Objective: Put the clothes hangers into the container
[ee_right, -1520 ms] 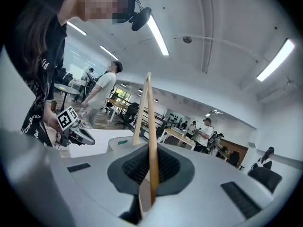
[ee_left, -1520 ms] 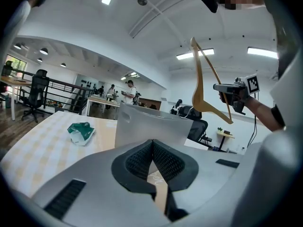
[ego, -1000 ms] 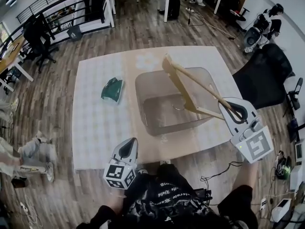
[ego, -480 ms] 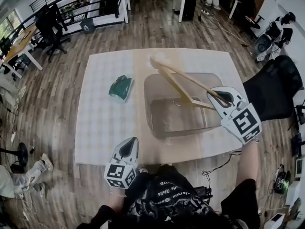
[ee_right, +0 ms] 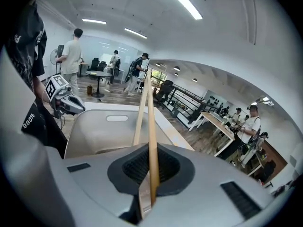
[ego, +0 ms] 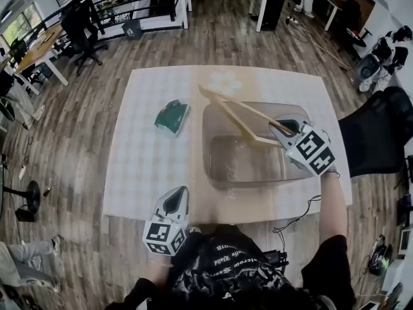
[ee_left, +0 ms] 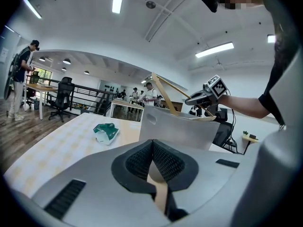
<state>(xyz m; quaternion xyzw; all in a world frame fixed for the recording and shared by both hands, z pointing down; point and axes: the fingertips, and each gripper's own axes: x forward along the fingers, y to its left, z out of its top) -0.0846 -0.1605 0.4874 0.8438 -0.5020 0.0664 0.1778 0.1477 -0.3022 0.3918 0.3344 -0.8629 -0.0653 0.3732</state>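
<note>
Where the wooden clothes hanger (ego: 239,105) is: slanted over the clear plastic container (ego: 213,166), one end pinched, far end jutting up past the container's back left corner
Right tool (ego: 284,126): jaws pressed tight on the hanger's thin bar, above the container's right side
Left tool (ego: 173,203): jaws pressed together on nothing, at the tabletop's (ego: 142,166) near edge, well apart from the container
Green crumpled packet (ego: 171,116): lying on the tabletop left of the container
</note>
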